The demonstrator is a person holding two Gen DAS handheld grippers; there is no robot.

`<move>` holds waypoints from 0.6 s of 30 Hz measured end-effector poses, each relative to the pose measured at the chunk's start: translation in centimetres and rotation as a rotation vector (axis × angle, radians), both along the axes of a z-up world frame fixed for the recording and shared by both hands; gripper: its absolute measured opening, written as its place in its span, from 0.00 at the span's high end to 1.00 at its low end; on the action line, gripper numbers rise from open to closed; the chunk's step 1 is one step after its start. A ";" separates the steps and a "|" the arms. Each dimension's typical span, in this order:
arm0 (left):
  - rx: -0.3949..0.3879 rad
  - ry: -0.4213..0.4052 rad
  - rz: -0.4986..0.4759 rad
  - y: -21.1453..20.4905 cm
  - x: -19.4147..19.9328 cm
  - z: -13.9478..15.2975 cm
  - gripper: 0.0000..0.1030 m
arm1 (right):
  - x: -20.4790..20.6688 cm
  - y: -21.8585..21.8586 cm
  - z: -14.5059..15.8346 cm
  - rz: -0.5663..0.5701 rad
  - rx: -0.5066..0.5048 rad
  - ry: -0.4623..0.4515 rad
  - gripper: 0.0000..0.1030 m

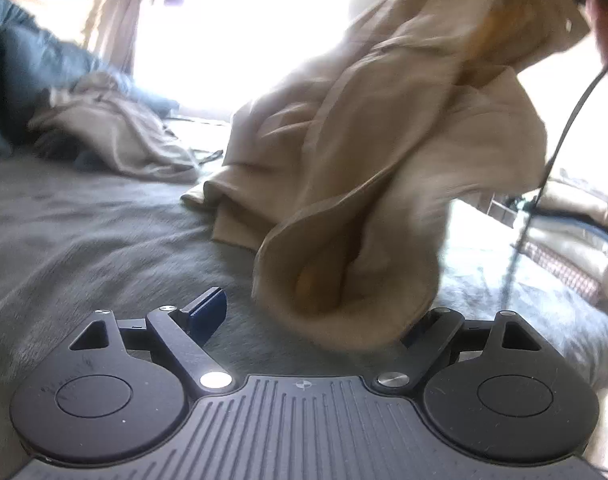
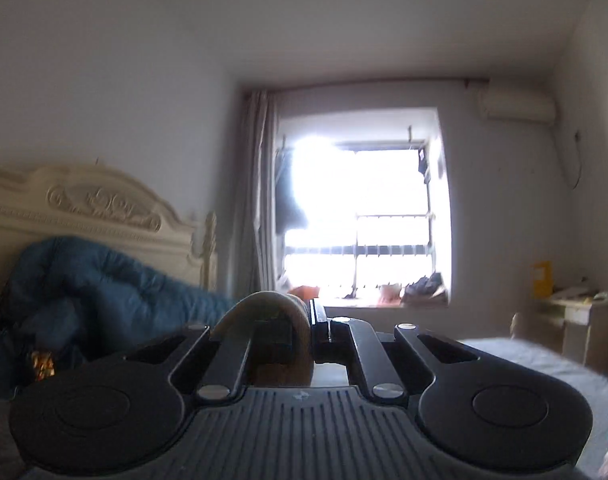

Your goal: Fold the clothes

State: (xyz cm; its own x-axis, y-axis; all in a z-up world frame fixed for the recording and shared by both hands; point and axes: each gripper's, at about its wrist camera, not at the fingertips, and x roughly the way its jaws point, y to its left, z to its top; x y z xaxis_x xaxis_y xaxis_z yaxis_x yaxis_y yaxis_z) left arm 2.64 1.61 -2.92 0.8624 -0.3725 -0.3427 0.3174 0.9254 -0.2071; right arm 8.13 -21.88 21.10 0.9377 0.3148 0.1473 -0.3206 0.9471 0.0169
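Left claw (image 1: 310,316): fingers spread wide apart, nothing pinched; the blue left pad (image 1: 207,312) in plain sight, the right one mostly hidden behind a drooping loop of tan cloth. That loop, the lower end of the beige garment (image 1: 384,152), hangs just above and between the fingers, blurred; whether it brushes the right finger cannot be told. From there the garment rises to the upper right of the left wrist view, lifted off the bed, one lower fold still resting on the grey bedspread (image 1: 83,240). Further left on the bed, a second crumpled tan cloth (image 1: 115,136), well apart from the lifted one, lying against a blue quilt (image 1: 19,64). A thin black cable (image 1: 560,136) down the right side.

Right claw (image 2: 310,316): fingers drawn together, clamped on a fold of the same tan fabric, which bulges up in a rounded hump (image 2: 263,304) just left of the closed tips. Tilted slightly upward, facing the room. Beyond it, the blue quilt heaped against a cream carved headboard (image 2: 91,208) at left, a bright window (image 2: 364,216) with a curtain (image 2: 259,184) straight ahead, an air conditioner (image 2: 518,106) high on the right wall, a small cabinet (image 2: 576,320) below it.
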 end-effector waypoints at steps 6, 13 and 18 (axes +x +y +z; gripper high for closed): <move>0.012 -0.045 -0.065 -2.6 0.1 1.1 0.16 | -2.1 -4.1 2.8 -0.054 0.056 -0.081 0.92; 0.024 -0.109 -0.243 -4.6 1.7 1.1 0.07 | -1.5 -6.5 1.3 -0.075 0.064 -0.046 0.92; -0.012 -0.123 -0.312 -5.6 1.8 1.8 0.27 | -1.0 -7.8 0.5 -0.089 0.059 -0.025 0.92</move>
